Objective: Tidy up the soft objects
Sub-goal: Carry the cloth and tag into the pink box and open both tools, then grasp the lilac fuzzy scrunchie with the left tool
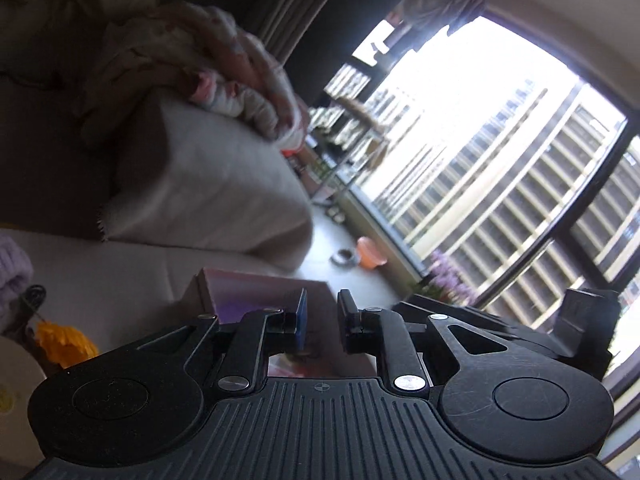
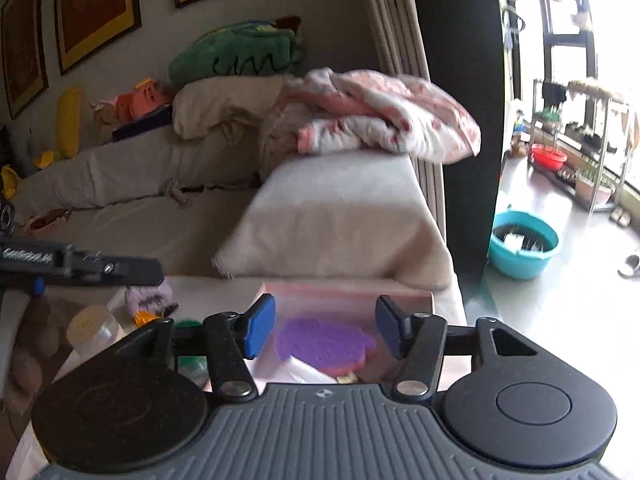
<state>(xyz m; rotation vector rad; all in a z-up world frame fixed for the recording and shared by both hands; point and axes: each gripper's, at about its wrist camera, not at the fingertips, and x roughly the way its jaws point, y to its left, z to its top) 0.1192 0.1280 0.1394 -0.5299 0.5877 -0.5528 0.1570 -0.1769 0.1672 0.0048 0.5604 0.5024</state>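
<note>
Sofa cushions covered in cream cloth fill the left wrist view, with a big window behind. We see the crumpled pink blanket (image 1: 224,72) lying on top of the sofa arm (image 1: 212,184). Our left gripper (image 1: 322,320) has its fingers close together, with only a narrow gap and nothing between them. Below it sits part of a pink box (image 1: 256,292).

From the right wrist view we see more. The right gripper (image 2: 326,328) is wide open and empty, hanging just above the same pink box (image 2: 348,292). Inside the box lies a purple pad (image 2: 324,346) on a pink layer, which the left view does not show clearly. This view also shows the blanket (image 2: 376,116) on the sofa arm (image 2: 340,216), a green plush toy (image 2: 240,54) on the sofa back, and a teal basin (image 2: 524,246) on the floor.

We judge that the blanket is light, soft and floppy, so it will sag when lifted. It is better to pinch a thick fold near its middle than a loose edge.
</note>
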